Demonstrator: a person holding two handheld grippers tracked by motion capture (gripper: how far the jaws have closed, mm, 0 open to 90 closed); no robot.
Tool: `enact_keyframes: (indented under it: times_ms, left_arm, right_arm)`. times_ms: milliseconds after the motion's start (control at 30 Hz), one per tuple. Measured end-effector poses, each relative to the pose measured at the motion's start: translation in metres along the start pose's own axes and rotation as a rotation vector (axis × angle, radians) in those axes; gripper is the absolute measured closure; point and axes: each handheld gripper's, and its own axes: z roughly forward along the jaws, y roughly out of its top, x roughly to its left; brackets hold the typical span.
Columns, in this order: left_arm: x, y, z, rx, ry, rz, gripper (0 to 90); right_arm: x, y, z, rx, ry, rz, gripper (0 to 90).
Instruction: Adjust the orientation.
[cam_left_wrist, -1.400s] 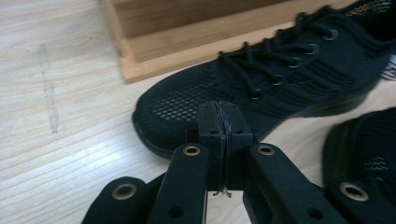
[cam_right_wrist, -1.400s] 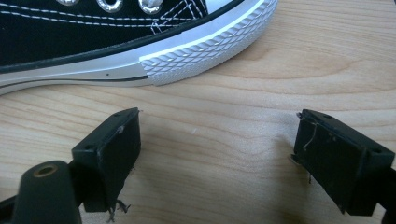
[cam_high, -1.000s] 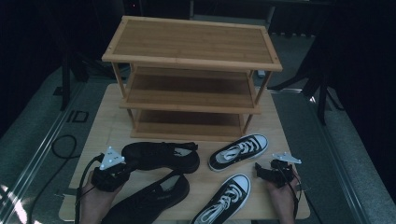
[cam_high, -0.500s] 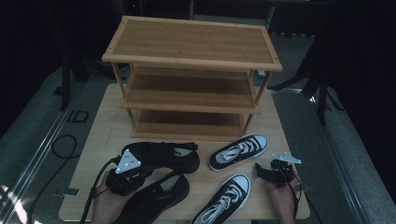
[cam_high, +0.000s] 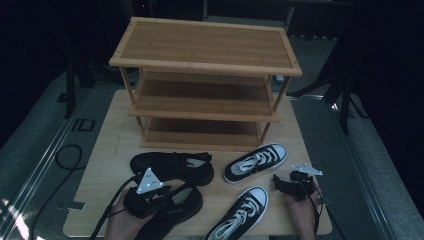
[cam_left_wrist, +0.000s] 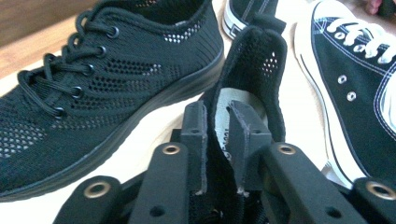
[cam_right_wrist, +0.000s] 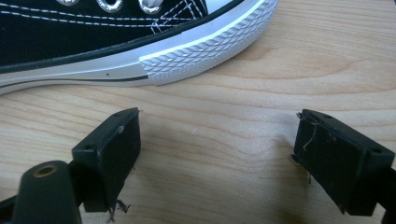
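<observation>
Dark surroundings framed a pale wooden table (cam_high: 100, 165) in the high view, with a three-tier bamboo shoe rack (cam_high: 205, 85) at its far side. Two black mesh shoes lay near left, two black-and-white sneakers near right. The left gripper (cam_high: 167, 192) sat over the near mesh shoe (cam_high: 185, 202), just beside the far mesh shoe (cam_high: 172, 166); the right gripper (cam_high: 280, 182) rested on the table, right of the near sneaker (cam_high: 240, 212) and the far sneaker (cam_high: 255, 161).

From the left gripper view, the jaws straddled the heel collar of the near mesh shoe (cam_left_wrist: 261, 65), one inside and one outside; they had just been opening, and a small gap seemed to remain on each side of the collar, so the pads were likely not pinching it.

From the right gripper view, the jaws stood spread wide over bare wood, nothing between them, the toe of a sneaker (cam_right_wrist: 116, 42) just beyond.

Judging by this, the step was taking hold of the near mesh shoe; next, the left jaws needed to close on the collar before lifting it toward the rack
</observation>
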Motion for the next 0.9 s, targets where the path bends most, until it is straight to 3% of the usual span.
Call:
enact_keyframes:
  times_ms: [133, 233, 333, 600, 900]
  left_arm:
    - [-0.002, -0.001, 0.006, 0.047, 0.026, 0.02, 75.3]
    - [-0.001, -0.001, 0.007, 0.056, 0.012, 0.019, 81.9]
    - [0.003, 0.0, 0.008, 0.059, -0.003, 0.009, 87.2]
    - [0.014, 0.004, 0.005, 0.039, 0.0, -0.006, 88.8]
    - [0.015, 0.03, 0.028, 0.043, -0.007, 0.069, 88.9]
  right_arm:
    - [0.0, 0.0, 0.0, 0.0, 0.0, 0.0, 14.5]
    - [0.0, 0.0, 0.0, 0.0, 0.0, 0.0, 14.5]
    - [0.0, 0.0, 0.0, 0.0, 0.0, 0.0, 14.5]
    - [0.0, 0.0, 0.0, 0.0, 0.0, 0.0, 14.5]
    - [0.0, 0.0, 0.0, 0.0, 0.0, 0.0, 14.5]
